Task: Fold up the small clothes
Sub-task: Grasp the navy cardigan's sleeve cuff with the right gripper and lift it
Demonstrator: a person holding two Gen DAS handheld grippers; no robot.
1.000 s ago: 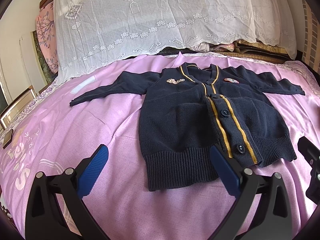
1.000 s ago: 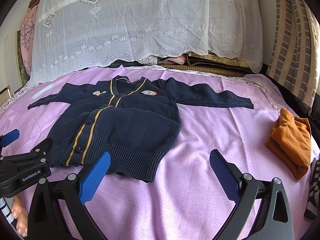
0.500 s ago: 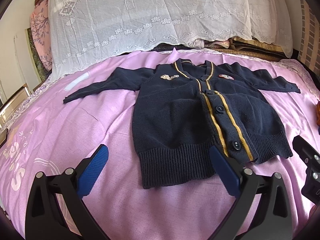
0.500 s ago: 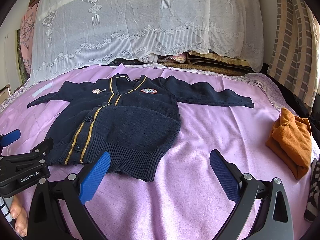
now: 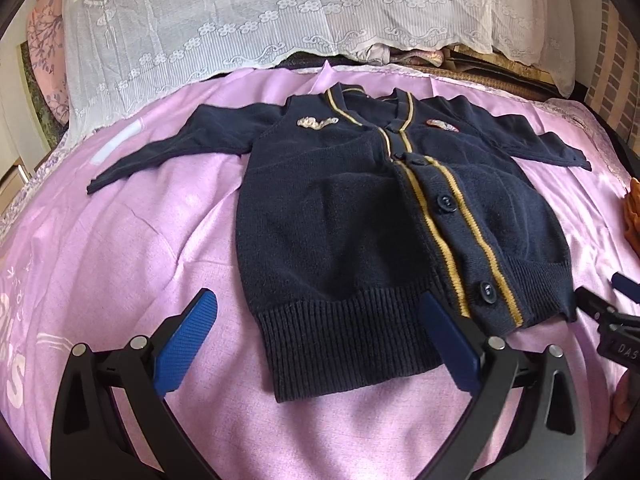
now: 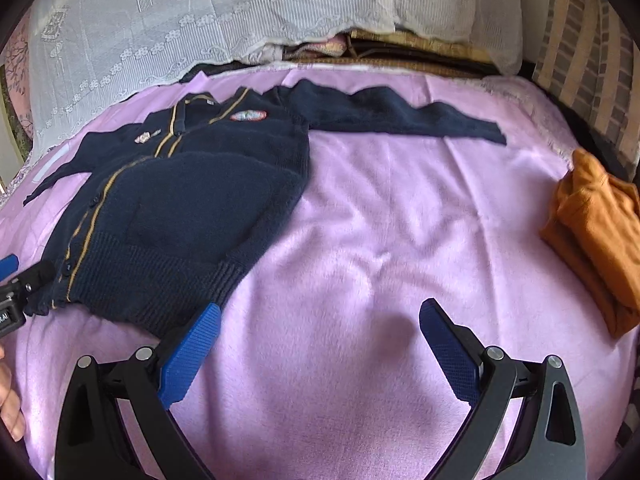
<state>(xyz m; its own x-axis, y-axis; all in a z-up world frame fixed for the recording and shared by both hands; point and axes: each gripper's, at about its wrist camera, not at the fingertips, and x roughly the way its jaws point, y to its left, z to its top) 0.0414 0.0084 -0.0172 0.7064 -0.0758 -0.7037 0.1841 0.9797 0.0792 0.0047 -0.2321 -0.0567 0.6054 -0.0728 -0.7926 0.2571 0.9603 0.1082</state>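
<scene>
While both claws hang low over the bed, the navy cardigan lies flat on the pink cover, front up, buttoned, sleeves spread out to left and right, collar at the far end, ribbed hem nearest. Left claw: jaws spread wide, holding nothing; its right pad sits over the hem near the yellow-striped button band, its left pad over bare cover. Contact with the knit cannot be told. Right claw: also wide open and empty, over bare pink cover just right of the cardigan; its left pad is close to the hem's right corner. Folded orange garment lies at the right edge of the bed, well apart from the cardigan. White lace cloth drapes over the pile at the far end
</scene>
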